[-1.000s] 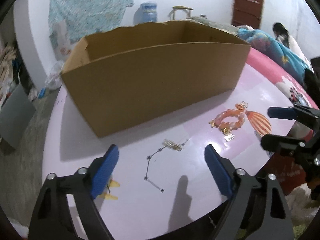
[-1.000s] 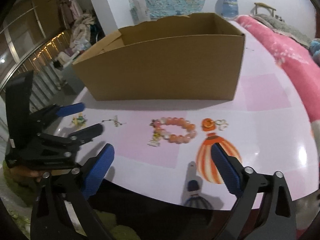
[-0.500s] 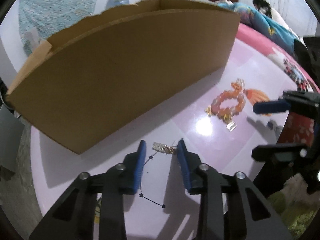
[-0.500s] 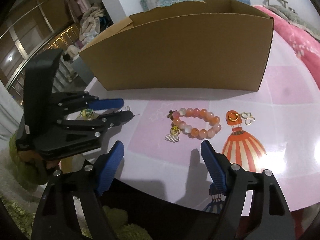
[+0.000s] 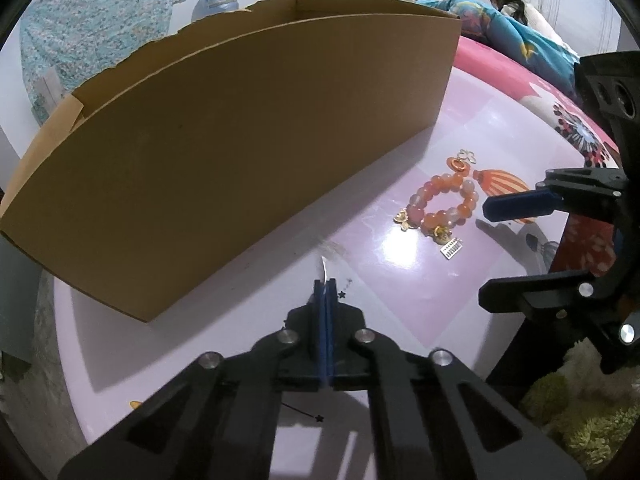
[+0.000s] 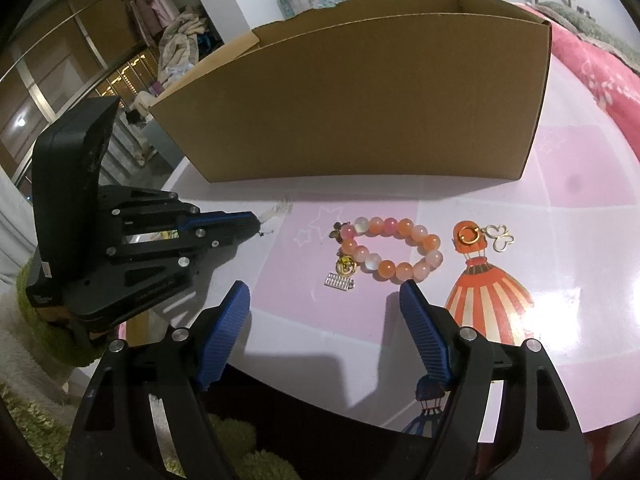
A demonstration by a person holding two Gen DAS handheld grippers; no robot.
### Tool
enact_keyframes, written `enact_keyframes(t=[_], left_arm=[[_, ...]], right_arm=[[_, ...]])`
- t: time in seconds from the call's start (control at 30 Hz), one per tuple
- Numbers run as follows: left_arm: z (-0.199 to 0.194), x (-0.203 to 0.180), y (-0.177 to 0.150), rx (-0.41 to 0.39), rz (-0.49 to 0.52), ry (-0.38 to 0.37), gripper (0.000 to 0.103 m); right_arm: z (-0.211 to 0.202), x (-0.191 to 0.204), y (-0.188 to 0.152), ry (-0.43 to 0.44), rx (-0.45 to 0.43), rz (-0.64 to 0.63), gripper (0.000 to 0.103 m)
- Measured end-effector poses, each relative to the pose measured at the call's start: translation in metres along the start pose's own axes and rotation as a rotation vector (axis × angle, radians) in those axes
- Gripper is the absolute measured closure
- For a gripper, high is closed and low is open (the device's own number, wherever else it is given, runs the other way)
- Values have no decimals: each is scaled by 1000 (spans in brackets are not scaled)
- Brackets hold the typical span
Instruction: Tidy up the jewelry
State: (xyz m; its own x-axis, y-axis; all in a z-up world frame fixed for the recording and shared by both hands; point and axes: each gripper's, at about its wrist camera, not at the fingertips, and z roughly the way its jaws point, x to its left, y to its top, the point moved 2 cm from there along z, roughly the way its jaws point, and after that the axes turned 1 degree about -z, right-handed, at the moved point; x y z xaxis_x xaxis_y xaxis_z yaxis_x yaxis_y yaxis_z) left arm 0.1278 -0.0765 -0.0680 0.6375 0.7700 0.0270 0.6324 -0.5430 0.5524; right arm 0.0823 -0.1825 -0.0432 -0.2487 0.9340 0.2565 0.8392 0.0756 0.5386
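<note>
My left gripper [image 5: 325, 285] is shut on a thin black star chain [image 5: 342, 293] lying on the pink table [image 5: 420, 280]. A pale charm [image 5: 323, 268] sticks out past its tips. In the right wrist view the left gripper [image 6: 251, 220] points right, with the blurred charm [image 6: 280, 211] at its tip. An orange bead bracelet [image 6: 392, 248] with gold charms and a small silver tag [image 6: 340, 281] lies just ahead of my right gripper [image 6: 324, 292]. Its jaws are closing, and the pads touch nothing. The cardboard box [image 6: 360, 100] stands open-topped behind the jewelry.
A gold butterfly piece [image 6: 500, 238] and a gold ring [image 6: 468, 236] lie right of the bracelet, on an orange striped print. A small yellow item [image 6: 168, 234] shows behind the left gripper. A person [image 5: 508, 0] lies on the bed at the far right. Green rug [image 6: 48, 292] lies below the table's edge.
My left gripper came down onto the star chain and its jaws shut on it. The right gripper drew nearer the bracelet and its jaws narrowed a little.
</note>
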Motion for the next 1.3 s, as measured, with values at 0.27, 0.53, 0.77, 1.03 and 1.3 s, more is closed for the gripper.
enact_keyframes(t=[0.27, 0.53, 0.77, 1.03, 1.3], left_arm=[[-7, 4, -7, -2, -18, -31, 103], [-3, 21, 13, -16, -166, -38, 82], [9, 22, 25, -12, -236, -19, 70], [12, 19, 23, -3, -209, 95, 100], [0, 32, 8, -6, -265, 61, 102]], right_arm=[[-3, 2, -1, -2, 1, -8, 31], [1, 5, 1, 7, 0, -9, 31], [-1, -2, 1, 3, -12, 11, 31], [-7, -13, -2, 3, -33, 29, 31], [-14, -21, -10, 5, -47, 15, 35]])
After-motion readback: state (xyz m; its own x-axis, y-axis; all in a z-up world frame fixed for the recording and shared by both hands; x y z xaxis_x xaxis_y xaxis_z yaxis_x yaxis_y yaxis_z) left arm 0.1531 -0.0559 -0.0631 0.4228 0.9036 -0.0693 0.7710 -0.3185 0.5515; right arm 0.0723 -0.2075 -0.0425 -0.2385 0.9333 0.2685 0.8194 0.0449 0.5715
